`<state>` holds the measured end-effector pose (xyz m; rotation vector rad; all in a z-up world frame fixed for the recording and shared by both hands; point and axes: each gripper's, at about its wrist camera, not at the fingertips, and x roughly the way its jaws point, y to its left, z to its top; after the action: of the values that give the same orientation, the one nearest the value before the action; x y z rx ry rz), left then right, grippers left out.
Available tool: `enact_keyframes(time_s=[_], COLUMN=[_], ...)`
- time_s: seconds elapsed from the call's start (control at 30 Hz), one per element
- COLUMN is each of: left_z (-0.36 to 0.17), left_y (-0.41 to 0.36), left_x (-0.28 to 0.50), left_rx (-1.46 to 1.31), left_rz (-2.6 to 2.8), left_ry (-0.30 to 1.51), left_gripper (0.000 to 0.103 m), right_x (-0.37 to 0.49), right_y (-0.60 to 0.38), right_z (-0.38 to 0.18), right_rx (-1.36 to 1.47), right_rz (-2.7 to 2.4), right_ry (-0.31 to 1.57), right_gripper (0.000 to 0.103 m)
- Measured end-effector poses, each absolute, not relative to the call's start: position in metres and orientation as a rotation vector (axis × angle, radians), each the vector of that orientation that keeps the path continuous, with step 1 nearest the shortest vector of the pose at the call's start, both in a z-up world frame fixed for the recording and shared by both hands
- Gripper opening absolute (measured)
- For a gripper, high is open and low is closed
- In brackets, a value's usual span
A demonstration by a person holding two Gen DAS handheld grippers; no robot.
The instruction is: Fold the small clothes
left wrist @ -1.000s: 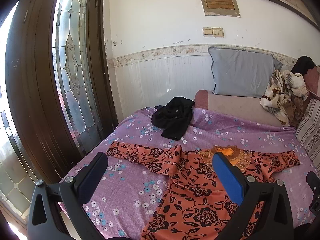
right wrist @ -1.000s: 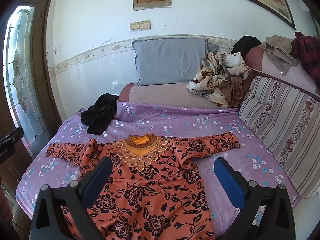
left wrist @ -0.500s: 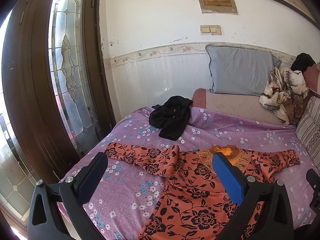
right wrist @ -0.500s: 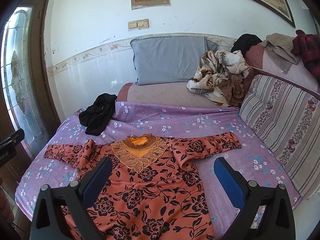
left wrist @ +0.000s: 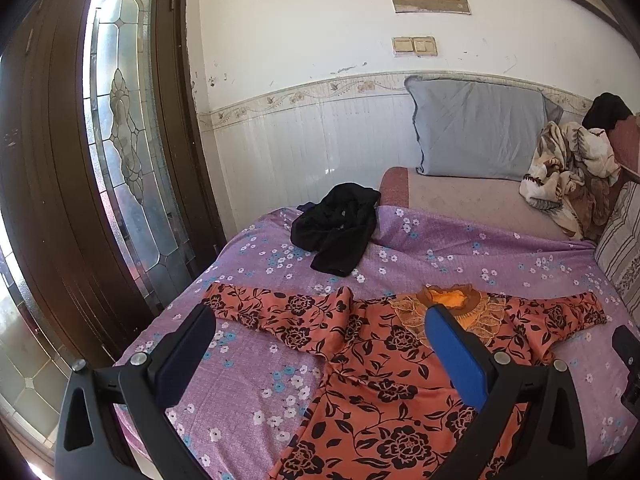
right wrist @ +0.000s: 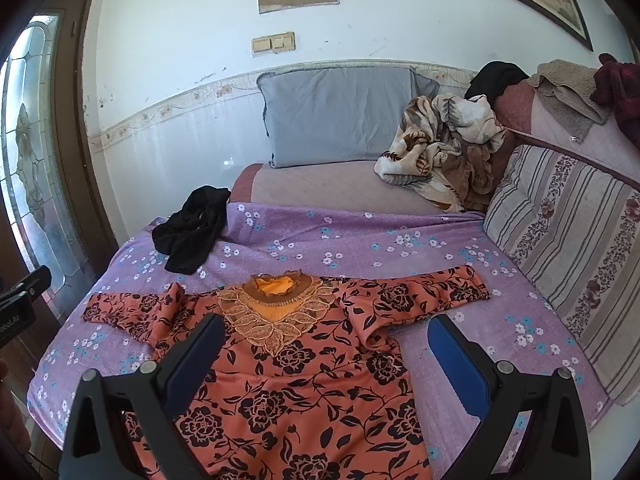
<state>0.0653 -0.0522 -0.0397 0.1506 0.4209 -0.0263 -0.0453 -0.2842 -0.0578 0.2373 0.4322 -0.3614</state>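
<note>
An orange top with black flowers (left wrist: pixel 380 376) (right wrist: pixel 296 384) lies spread face up on the purple floral sheet (left wrist: pixel 440 248) (right wrist: pixel 360 240), sleeves out to both sides, gold lace collar toward the wall. My left gripper (left wrist: pixel 320 344) hangs open above the top's left sleeve and shoulder, holding nothing. My right gripper (right wrist: pixel 326 354) is open too, above the chest and right armpit, clear of the cloth. A crumpled black garment (left wrist: pixel 340 232) (right wrist: pixel 192 228) rests at the far left of the sheet.
A grey pillow (right wrist: pixel 340 116) leans on the wall. A bundled floral blanket (right wrist: pixel 444 148) and a striped cushion (right wrist: pixel 568 240) line the right side. A brown door with leaded glass (left wrist: pixel 116 140) stands left of the bed edge.
Both grippers have drawn back and risen slightly, so the top and bed sit lower and smaller in view. The jaws stayed open and the clothes did not move.
</note>
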Motion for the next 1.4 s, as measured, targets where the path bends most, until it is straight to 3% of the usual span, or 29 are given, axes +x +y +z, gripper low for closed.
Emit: enact_keyframes(time_s=[0.4, 0.63, 0.77, 0.83, 0.93, 1.17, 1.2, 1.23, 1.3, 1.4], left_z=[-0.075, -0.195, -0.271, -0.291, -0.302, -0.307, -0.307, -0.307, -0.308, -0.304], left_y=[-0.088, -0.124, -0.136, -0.141, -0.148, -0.154, -0.153, -0.152, -0.152, -0.153], left_x=[0.117, 0.226, 0.252, 0.246, 0.243, 0.236, 0.234, 0.232, 0.234, 0.232], left_rx=[0.192, 0.179, 0.151, 0.149, 0.174, 0.169, 0.161, 0.151, 0.155, 0.172], left_rz=[-0.060, -0.205, -0.200, -0.202, -0.215, -0.210, -0.215, -0.224, -0.230, -0.244], left_ry=[0.502, 0.861, 1.007, 1.033, 1.071, 1.036, 1.031, 1.024, 1.036, 1.049], left_gripper=[0.103, 0.103, 0.103, 0.103, 0.103, 0.103, 0.103, 0.103, 0.103, 0.103], right_x=[0.009, 0.064, 0.080, 0.085, 0.092, 0.118, 0.118, 0.120, 0.121, 0.120], right_y=[-0.338, -0.496, -0.592, -0.625, -0.660, -0.687, -0.687, -0.688, -0.688, -0.666], right_z=[-0.079, -0.148, -0.213, -0.249, -0.285, -0.305, -0.306, -0.309, -0.320, -0.291], right_rx=[0.306, 0.691, 1.018, 1.132, 1.232, 1.117, 1.089, 1.066, 1.087, 1.006], right_rz=[-0.375, -0.323, -0.338, -0.368, -0.461, -0.593, -0.601, -0.589, -0.554, -0.498], right_ry=[0.440, 0.512, 0.498, 0.529, 0.563, 0.566, 0.551, 0.541, 0.550, 0.478], right_gripper=[0.103, 0.102, 0.086, 0.071, 0.069, 0.068, 0.062, 0.036, 0.007, 0.006])
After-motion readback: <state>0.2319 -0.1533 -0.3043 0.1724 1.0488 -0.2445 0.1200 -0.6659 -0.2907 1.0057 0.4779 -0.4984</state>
